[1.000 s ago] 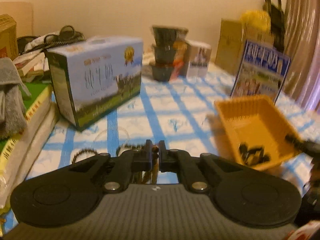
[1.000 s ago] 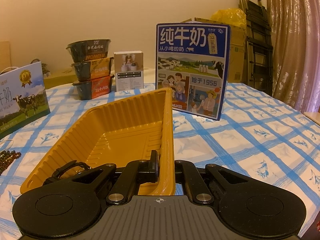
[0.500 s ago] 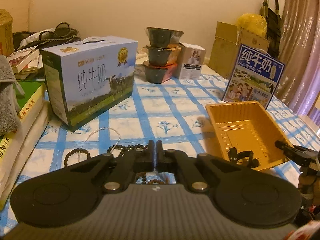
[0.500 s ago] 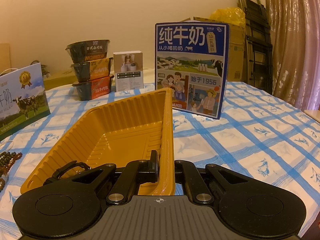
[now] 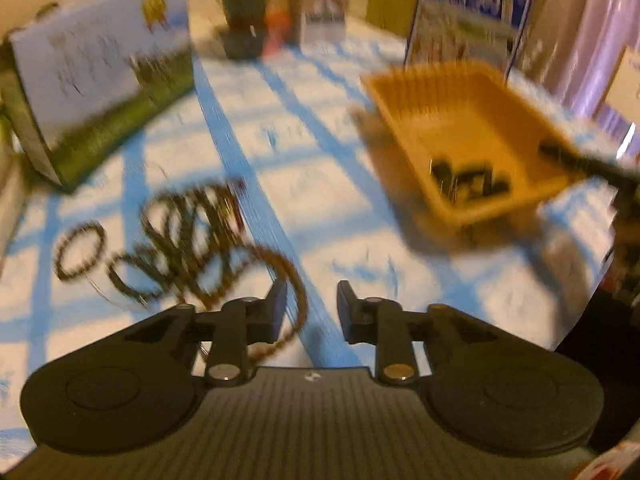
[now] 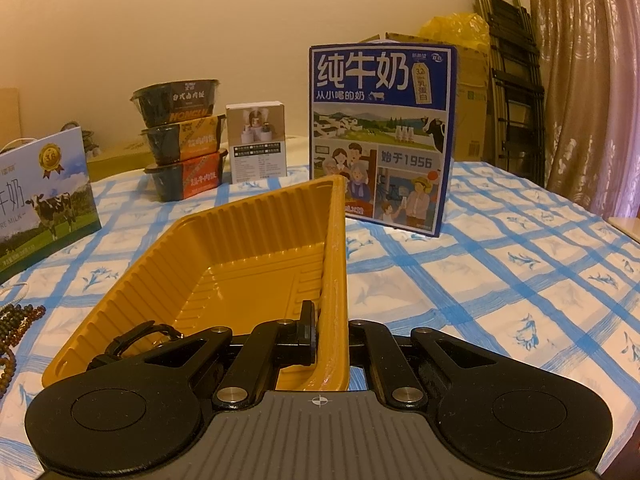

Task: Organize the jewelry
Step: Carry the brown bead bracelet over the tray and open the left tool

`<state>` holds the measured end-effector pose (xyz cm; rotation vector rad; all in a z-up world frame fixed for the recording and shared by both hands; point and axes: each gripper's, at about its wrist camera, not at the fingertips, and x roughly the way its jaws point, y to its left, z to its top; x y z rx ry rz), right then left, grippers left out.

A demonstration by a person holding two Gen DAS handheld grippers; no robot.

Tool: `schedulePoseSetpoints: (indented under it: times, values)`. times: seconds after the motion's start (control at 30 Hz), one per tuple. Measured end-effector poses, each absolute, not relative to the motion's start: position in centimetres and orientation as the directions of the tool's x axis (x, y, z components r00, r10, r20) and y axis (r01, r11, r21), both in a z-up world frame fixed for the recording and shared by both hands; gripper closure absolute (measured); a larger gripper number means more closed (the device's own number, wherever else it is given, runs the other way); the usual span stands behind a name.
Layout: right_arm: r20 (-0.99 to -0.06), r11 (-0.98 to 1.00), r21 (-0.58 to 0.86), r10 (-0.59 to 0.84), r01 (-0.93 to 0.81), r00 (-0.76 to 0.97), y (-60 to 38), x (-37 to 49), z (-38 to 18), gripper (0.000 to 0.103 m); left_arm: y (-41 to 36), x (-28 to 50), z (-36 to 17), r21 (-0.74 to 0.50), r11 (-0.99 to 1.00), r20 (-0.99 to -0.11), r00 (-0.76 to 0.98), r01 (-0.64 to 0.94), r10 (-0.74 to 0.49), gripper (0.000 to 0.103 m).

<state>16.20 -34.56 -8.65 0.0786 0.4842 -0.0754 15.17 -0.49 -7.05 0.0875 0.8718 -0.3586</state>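
A tangle of dark bead strands (image 5: 188,236) lies on the blue-checked tablecloth, with a small bead bracelet (image 5: 80,254) to its left. My left gripper (image 5: 312,308) hovers just over the near edge of the pile, jaws opening. Only tablecloth shows between them, and a brown bead loop (image 5: 288,276) curls by the left finger. The picture is blurred. My right gripper (image 6: 328,320) is shut on the right wall of the yellow tray (image 6: 248,248), which sits right of the beads (image 6: 20,320). A dark strap-like piece (image 6: 136,332) lies in the tray's near corner.
A blue milk carton (image 6: 380,136) stands behind the tray, and a larger milk box (image 5: 100,76) stands at the left. Stacked food bowls (image 6: 180,144) and a small white box (image 6: 256,144) sit at the back. A folded cart (image 6: 512,80) and a curtain are at the right.
My left gripper has dropped and tipped down toward the bead pile, and its jaws have parted. The right gripper keeps its hold on the tray wall and has not moved.
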Motion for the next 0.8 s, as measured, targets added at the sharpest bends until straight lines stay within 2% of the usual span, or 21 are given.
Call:
schedulePoseSetpoints:
  times: [0.23, 0.27, 0.33, 0.43, 0.6, 0.8]
  values:
    - [-0.468, 0.994, 0.060, -0.054, 0.092, 0.882, -34.5, 16.2, -8.7, 0.098, -1.4, 16.4, -10.1, -0.026, 0.945, -0.790, 0.572, 0.325, -0.219, 0.087]
    - [-0.468, 0.994, 0.060, -0.054, 0.093, 0.882, -34.5, 16.2, -8.7, 0.098, -1.5, 16.6, -10.3, -0.020, 0.944, -0.789, 0.575, 0.328, -0.217, 0.088]
    - [-0.468, 0.994, 0.061, -0.054, 0.093, 0.882, -34.6, 16.3, -8.7, 0.098, -1.7, 16.9, -10.3, -0.007, 0.941, -0.785, 0.581, 0.338, -0.215, 0.098]
    - [-0.468, 0.994, 0.061, -0.053, 0.092, 0.882, -34.5, 16.2, -8.7, 0.098, -2.1, 17.0, -10.0, 0.016, 0.937, -0.779, 0.592, 0.348, -0.206, 0.097]
    - [-0.467, 0.994, 0.062, -0.050, 0.090, 0.883, -34.6, 16.3, -8.7, 0.098, -0.6, 17.0, -5.4, -0.062, 0.948, -0.709, 0.655, 0.313, -0.262, 0.097]
    - [-0.467, 0.993, 0.073, -0.047, 0.091, 0.883, -34.6, 16.3, -8.8, 0.098, 1.3, 17.3, 4.1, -0.043, 0.948, -0.534, 0.795, 0.314, -0.287, 0.097]
